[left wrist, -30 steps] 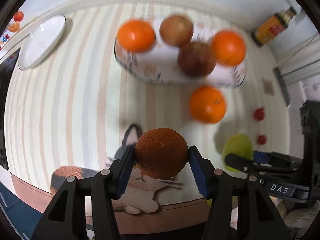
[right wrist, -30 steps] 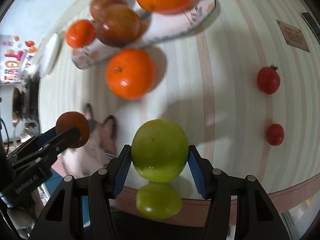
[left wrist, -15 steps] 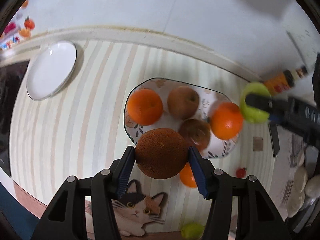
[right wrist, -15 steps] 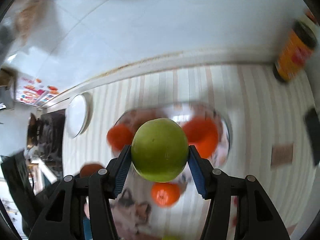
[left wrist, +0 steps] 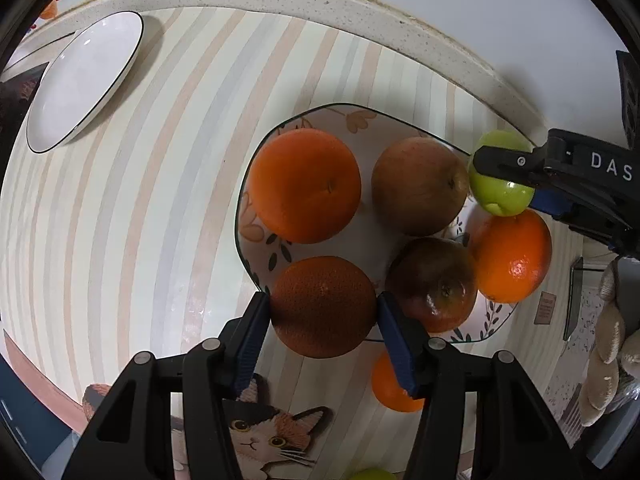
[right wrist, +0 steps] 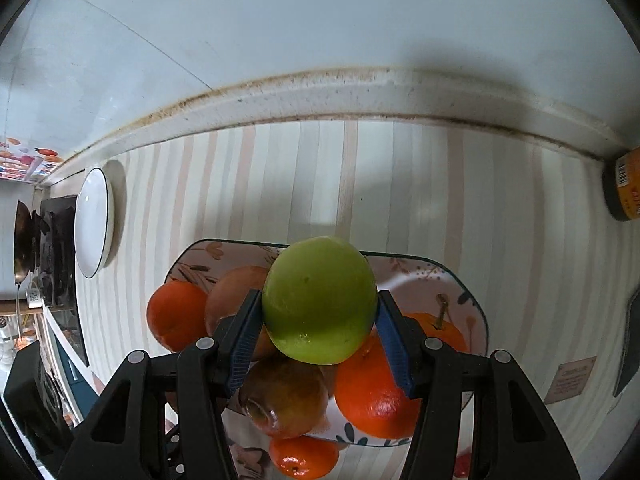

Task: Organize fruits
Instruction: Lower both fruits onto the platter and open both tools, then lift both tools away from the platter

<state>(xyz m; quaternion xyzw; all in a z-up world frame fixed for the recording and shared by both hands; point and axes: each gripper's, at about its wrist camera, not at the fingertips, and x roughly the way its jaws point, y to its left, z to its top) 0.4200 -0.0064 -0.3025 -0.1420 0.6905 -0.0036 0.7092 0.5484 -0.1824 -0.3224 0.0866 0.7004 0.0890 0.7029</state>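
Observation:
My left gripper (left wrist: pixel 323 307) is shut on a dark orange (left wrist: pixel 323 306), held over the near rim of the flowered plate (left wrist: pixel 344 114). On that plate lie a bright orange (left wrist: pixel 305 185), a brown apple (left wrist: pixel 418 186), a red apple (left wrist: pixel 434 284) and another orange (left wrist: pixel 512 256). My right gripper (right wrist: pixel 320 300) is shut on a green apple (right wrist: pixel 319 298) above the plate (right wrist: pixel 464 280); from the left wrist it shows at the plate's far right, with the green apple (left wrist: pixel 500 178) in its jaws. A small orange (left wrist: pixel 390 388) lies on the mat beside the plate.
An empty white plate (left wrist: pixel 82 80) sits at the far left of the striped mat. An orange-labelled bottle (right wrist: pixel 624 188) stands at the right by the wall. A cat picture (left wrist: pixel 264 440) marks the mat's near edge, with another green fruit (left wrist: pixel 372 474) by it.
Both grippers have moved from the mat's near edge to over the flowered plate, each still carrying its fruit. The plate now fills the middle of both views.

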